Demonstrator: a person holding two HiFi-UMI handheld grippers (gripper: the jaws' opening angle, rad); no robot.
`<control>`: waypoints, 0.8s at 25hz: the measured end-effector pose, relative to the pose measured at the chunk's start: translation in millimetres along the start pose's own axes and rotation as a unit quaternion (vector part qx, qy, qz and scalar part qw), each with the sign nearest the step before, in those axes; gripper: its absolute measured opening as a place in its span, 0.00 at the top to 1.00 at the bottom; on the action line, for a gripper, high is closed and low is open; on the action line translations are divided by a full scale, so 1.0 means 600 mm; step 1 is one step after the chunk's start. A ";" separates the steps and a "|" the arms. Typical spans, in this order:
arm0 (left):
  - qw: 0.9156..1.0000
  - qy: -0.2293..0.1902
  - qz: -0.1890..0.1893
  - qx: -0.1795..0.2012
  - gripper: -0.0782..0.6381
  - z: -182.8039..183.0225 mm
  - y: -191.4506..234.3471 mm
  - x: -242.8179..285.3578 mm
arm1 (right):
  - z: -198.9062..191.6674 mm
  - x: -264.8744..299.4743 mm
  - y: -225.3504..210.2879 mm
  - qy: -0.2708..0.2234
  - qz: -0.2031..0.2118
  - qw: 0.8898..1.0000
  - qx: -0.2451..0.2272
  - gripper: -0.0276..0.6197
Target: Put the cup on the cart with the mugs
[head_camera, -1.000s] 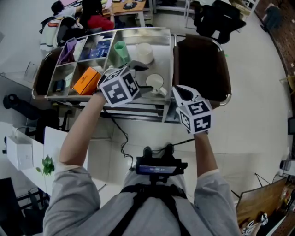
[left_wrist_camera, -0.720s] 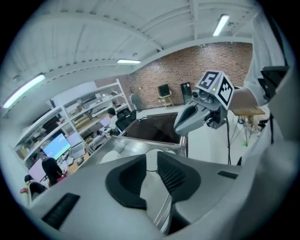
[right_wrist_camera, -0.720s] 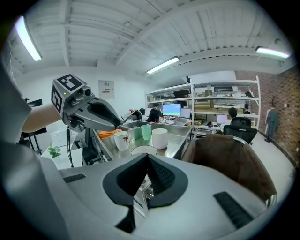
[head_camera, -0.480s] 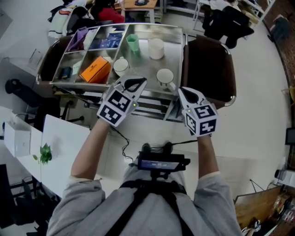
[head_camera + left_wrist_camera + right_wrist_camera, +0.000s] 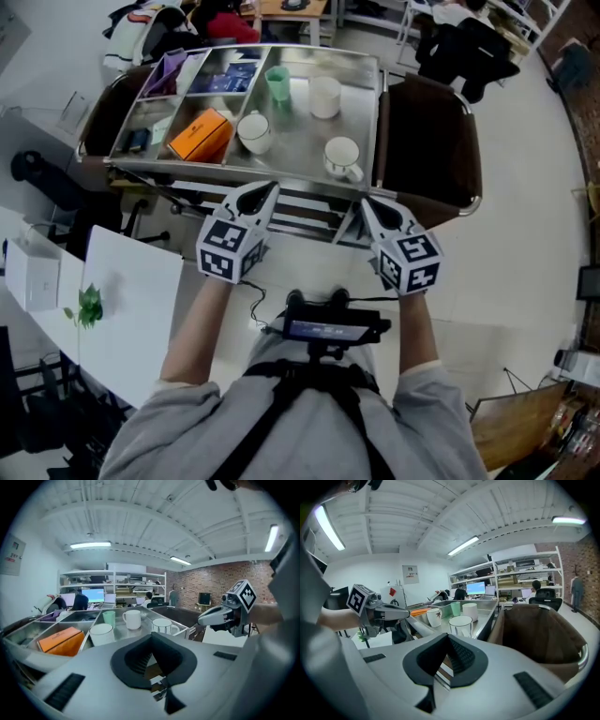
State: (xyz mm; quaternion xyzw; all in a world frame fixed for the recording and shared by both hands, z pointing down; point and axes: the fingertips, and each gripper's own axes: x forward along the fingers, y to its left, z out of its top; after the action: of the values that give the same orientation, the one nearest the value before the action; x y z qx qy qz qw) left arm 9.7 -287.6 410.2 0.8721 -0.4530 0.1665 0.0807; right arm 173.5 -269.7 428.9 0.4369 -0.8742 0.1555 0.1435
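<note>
A white cup [image 5: 254, 131] stands upright on the steel cart [image 5: 379, 112], next to a green cup [image 5: 277, 84] and two white mugs [image 5: 324, 97] [image 5: 342, 157]. My left gripper [image 5: 263, 190] hangs in front of the cart's near edge, shut and empty, apart from the cup. My right gripper [image 5: 367, 205] is level with it on the right, also shut with nothing in it. The left gripper view shows the cup [image 5: 101, 633] ahead on the cart and the right gripper [image 5: 213, 617] alongside. The right gripper view shows the cup [image 5: 434, 617] and the nearest mug [image 5: 460, 626].
An orange box [image 5: 199, 135] and small items fill the cart's left compartments. A brown chair [image 5: 431, 141] stands right of the cart. A white table [image 5: 122, 309] with a small plant [image 5: 86, 306] is at my left. People sit at desks far behind.
The left gripper was over the cart's tray; it has pulled back toward me, rolled and shut, and the white cup now stands uncovered on the cart. The right gripper has drawn back slightly.
</note>
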 end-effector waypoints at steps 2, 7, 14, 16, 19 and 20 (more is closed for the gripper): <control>0.999 -0.007 0.015 -0.028 0.89 -0.019 0.007 -0.016 | -0.011 -0.004 0.009 -0.001 0.004 1.000 0.006 0.95; 0.997 -0.012 0.052 -0.054 0.89 -0.058 0.029 -0.054 | -0.025 -0.012 0.019 -0.021 0.006 0.999 0.046 0.95; 0.994 -0.014 0.069 -0.078 0.89 -0.083 0.048 -0.087 | -0.030 -0.011 0.034 -0.028 0.007 0.998 0.056 0.95; 0.995 -0.010 0.070 -0.074 0.89 -0.091 0.049 -0.090 | -0.032 -0.010 0.040 -0.025 0.008 0.998 0.052 0.95; 0.995 -0.006 0.066 -0.077 0.89 -0.101 0.050 -0.096 | -0.037 -0.008 0.049 -0.018 0.006 0.999 0.043 0.95; 0.995 -0.006 0.064 -0.077 0.89 -0.102 0.049 -0.098 | -0.038 -0.007 0.052 -0.016 0.006 0.999 0.041 0.95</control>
State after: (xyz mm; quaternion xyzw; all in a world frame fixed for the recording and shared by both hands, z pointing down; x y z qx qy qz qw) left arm -59.2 -241.9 445.2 0.8335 -0.5199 0.1303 0.1341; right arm 153.4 -240.2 443.4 0.4399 -0.8719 0.1850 0.1101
